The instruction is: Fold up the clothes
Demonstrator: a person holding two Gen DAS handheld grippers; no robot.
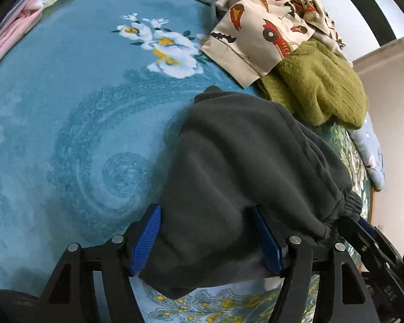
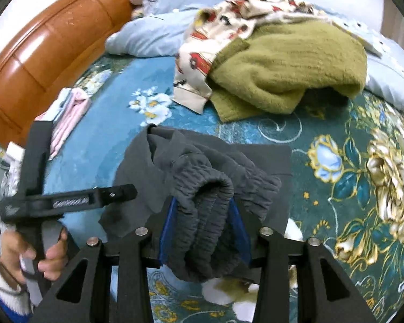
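Grey pants (image 2: 202, 167) lie on the bed (image 1: 67, 123). Left gripper (image 1: 206, 238) jaws pinch the cloth; right gripper (image 2: 203, 231) jaws pinch the stretchy waistband (image 2: 215, 188).

1. The left wrist view looks close along its tongs (image 1: 206, 238), across the bed (image 1: 67, 107).
2. The right wrist view faces the headboard (image 2: 40, 53).
3. Both share the dark grey trousers (image 1: 242, 161) and the green sweater (image 2: 291, 62).

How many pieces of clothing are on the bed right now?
4 that I can tell: dark grey trousers nearest, held by both hand-held grippers; an olive sweater behind; a car-print garment partly on it; a folded pink item at left. The pile may hide more.
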